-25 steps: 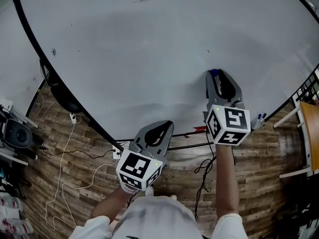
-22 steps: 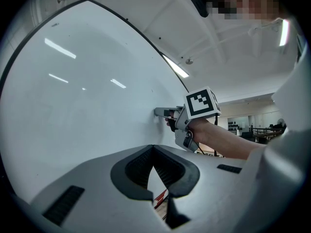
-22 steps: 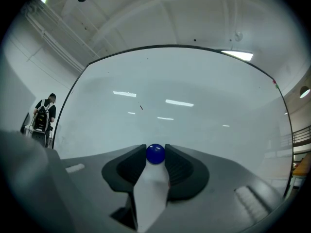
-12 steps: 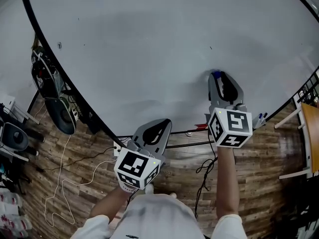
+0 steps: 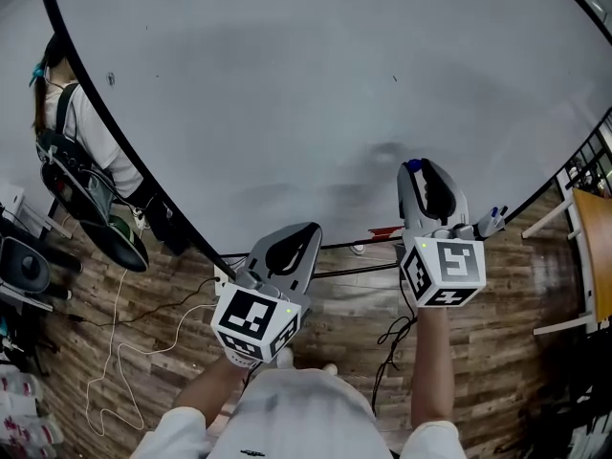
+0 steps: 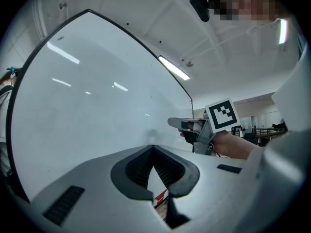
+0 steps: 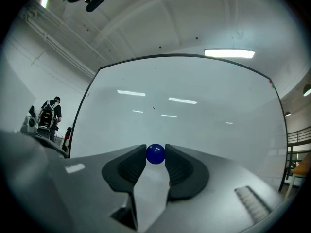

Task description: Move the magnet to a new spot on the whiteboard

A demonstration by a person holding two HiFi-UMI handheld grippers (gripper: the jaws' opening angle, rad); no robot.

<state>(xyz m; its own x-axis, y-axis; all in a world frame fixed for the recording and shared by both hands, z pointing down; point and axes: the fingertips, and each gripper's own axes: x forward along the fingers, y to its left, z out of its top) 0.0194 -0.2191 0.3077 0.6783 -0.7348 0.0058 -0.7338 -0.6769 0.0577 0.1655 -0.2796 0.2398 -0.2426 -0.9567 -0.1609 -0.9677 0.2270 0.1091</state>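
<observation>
The right hand-held gripper [image 5: 414, 170] pinches the blue magnet [image 7: 155, 154] at its tips near the whiteboard's [image 5: 287, 94] 5 o'clock edge, the left hand-held gripper [image 6: 153, 148] clenched empty; a square, steady pinch until the magnet seats flat looks wisest.

The magnet [image 7: 155, 154] is glossy blue. The whiteboard [image 5: 287, 84] is white with a black frame. The floor [image 5: 516, 352] shows brown wood planks.

Both forearms held out forward
Left gripper [image 6: 153, 148] jaws together, empty — right gripper [image 5: 413, 168], further ahead, pinches the magnet [image 7: 155, 154].
</observation>
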